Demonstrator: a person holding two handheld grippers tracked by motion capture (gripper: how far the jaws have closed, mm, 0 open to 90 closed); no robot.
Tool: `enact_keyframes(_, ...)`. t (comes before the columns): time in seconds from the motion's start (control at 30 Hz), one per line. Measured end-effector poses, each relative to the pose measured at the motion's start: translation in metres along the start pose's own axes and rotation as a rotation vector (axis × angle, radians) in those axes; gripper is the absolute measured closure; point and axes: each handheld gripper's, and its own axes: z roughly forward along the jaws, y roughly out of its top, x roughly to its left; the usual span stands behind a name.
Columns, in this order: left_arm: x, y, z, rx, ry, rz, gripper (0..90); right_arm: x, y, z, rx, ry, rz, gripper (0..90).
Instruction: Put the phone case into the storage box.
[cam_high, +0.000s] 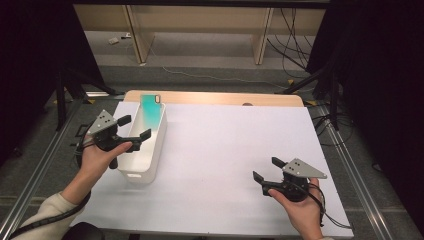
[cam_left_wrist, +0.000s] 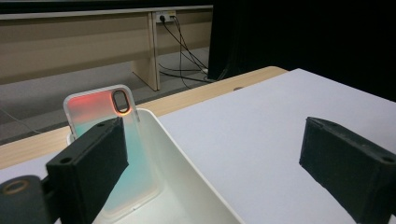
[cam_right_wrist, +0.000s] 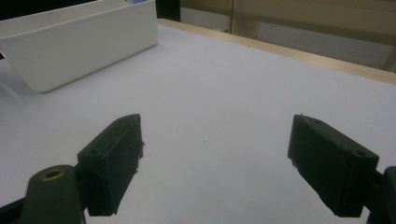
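Fingers wide on both grippers; left gripper over bin rim, phone case inside.

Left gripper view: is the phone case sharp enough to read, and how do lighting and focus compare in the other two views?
Left gripper view: the phone case is fairly sharp, glowing red at its top; the near jaws are soft. Right gripper view: dim, with blurred jaws and a softly lit white bin. High view: the table is evenly bright, the surroundings dark, and the bin's shadow is faint.
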Motion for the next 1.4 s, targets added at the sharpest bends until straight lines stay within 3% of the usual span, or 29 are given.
enact_keyframes(0.57, -0.018, -0.010, -0.003, -0.001, -0.037, 0.018, 8.7, 0.000, 0.000, 0.000, 0.004, 0.000, -0.001, 19.1)
enact_keyframes(0.8, -0.020, -0.011, -0.003, -0.009, -0.042, 0.009, 9.4, 0.000, 0.000, -0.001, 0.025, 0.002, -0.002, 19.0)
enact_keyframes(0.87, -0.020, -0.011, -0.004, -0.013, -0.044, 0.010, 9.4, 0.000, -0.001, 0.002, -0.008, 0.011, -0.001, 19.0)
enact_keyframes(1.4, -0.027, -0.021, -0.012, -0.020, -0.051, 0.000, 10.5, -0.001, -0.001, 0.001, 0.004, 0.001, -0.004, 18.9)
